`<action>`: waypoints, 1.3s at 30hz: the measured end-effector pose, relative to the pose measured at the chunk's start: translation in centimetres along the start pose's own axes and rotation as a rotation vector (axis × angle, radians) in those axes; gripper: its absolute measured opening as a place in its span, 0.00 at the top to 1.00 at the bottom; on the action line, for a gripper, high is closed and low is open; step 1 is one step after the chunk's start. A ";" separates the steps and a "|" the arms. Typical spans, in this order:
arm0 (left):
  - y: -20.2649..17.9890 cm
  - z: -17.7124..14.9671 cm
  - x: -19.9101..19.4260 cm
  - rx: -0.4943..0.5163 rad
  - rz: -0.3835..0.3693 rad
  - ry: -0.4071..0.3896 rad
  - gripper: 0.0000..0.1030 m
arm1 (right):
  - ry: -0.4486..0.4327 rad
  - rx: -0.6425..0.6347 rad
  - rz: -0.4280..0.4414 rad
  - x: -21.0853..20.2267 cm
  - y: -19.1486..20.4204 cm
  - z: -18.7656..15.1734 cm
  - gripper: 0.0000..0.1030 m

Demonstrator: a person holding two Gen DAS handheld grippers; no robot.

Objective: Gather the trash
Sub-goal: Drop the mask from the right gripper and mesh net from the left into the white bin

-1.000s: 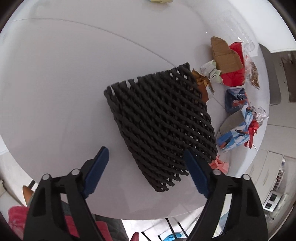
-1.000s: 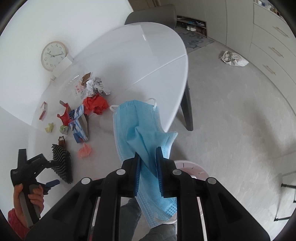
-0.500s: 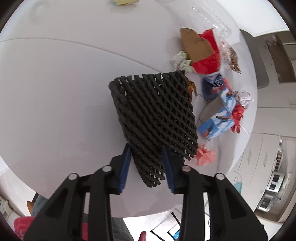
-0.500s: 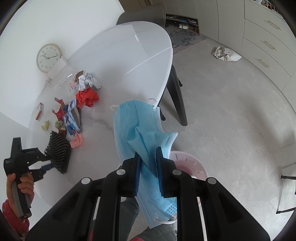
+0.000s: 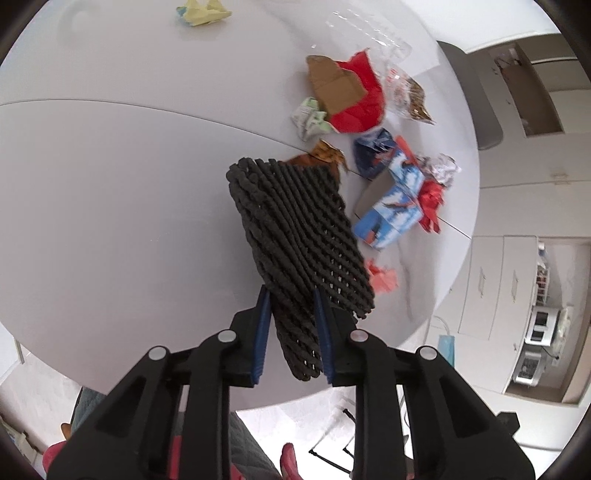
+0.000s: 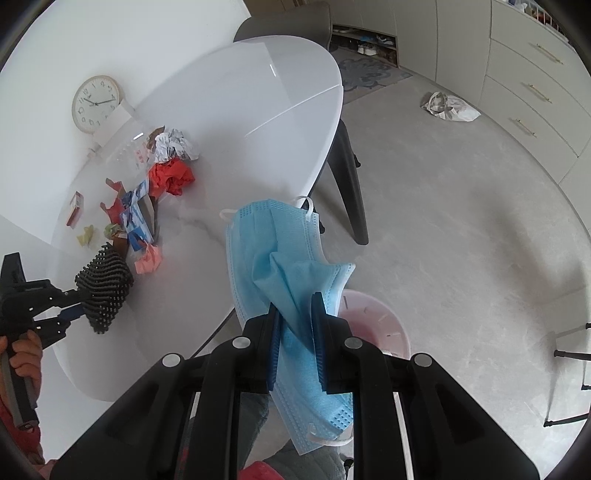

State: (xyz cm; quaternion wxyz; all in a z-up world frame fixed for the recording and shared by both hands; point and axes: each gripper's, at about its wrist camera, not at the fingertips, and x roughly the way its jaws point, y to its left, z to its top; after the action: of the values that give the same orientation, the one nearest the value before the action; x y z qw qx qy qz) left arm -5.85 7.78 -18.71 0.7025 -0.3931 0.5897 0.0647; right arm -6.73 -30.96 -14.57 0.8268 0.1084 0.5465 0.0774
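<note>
Left wrist view, lower centre: left gripper (image 5: 291, 317), blue pads just drawn together on the near corner of a black foam net (image 5: 299, 236); net raised clear of the white table (image 5: 110, 192), hanging aslant toward frame centre. Right of the net: brown wrapper (image 5: 325, 155); red paper with torn cardboard (image 5: 354, 99); crumpled green-white paper (image 5: 310, 118); dark blue wrapper (image 5: 373, 151); blue printed carton (image 5: 395, 206) with a red ribbon (image 5: 430, 199); pink scrap (image 5: 384, 277) near the table edge. Yellow crumpled paper (image 5: 203, 11) at top of frame. Clear plastic packet (image 5: 406, 96) at upper right.

Right wrist view, lower centre: right gripper (image 6: 297, 317), pads pinched on a blue face mask (image 6: 280, 251), mask draped above and below the pads. Pink bin (image 6: 373, 321) on the floor just right of the pads, partly hidden. Wall clock (image 6: 96, 103) at upper left. White bag (image 6: 448, 107) on the floor at upper right. Left edge: hand (image 6: 22, 350) on the other gripper's handle, net clamped above the table.
</note>
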 end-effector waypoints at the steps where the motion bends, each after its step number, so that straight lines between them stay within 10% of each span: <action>1: -0.2 -0.3 -0.2 0.012 -0.008 0.005 0.77 | -0.005 -0.004 -0.006 -0.2 -0.1 -0.2 0.83; 9: -4.5 -4.3 -2.1 0.232 -0.040 0.030 0.78 | 0.034 -0.051 -0.084 0.7 -1.7 -4.0 0.83; 17: -10.0 -9.8 0.5 0.506 -0.037 0.138 0.78 | 0.237 -0.040 -0.107 11.2 -4.0 -10.0 0.81; 26: -14.4 -14.7 6.9 0.727 0.044 0.257 0.78 | 0.329 0.083 -0.146 16.2 -7.3 -12.4 0.17; 39: -18.7 -21.2 17.1 0.904 0.104 0.377 0.78 | 0.235 0.277 -0.196 9.7 -13.4 -14.4 0.11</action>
State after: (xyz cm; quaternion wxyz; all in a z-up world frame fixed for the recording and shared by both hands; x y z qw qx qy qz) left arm -6.88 -24.69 -24.73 0.6796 -0.0237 0.6945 -0.2351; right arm -16.01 -40.14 -32.19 0.7381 0.1577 0.6526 -0.0672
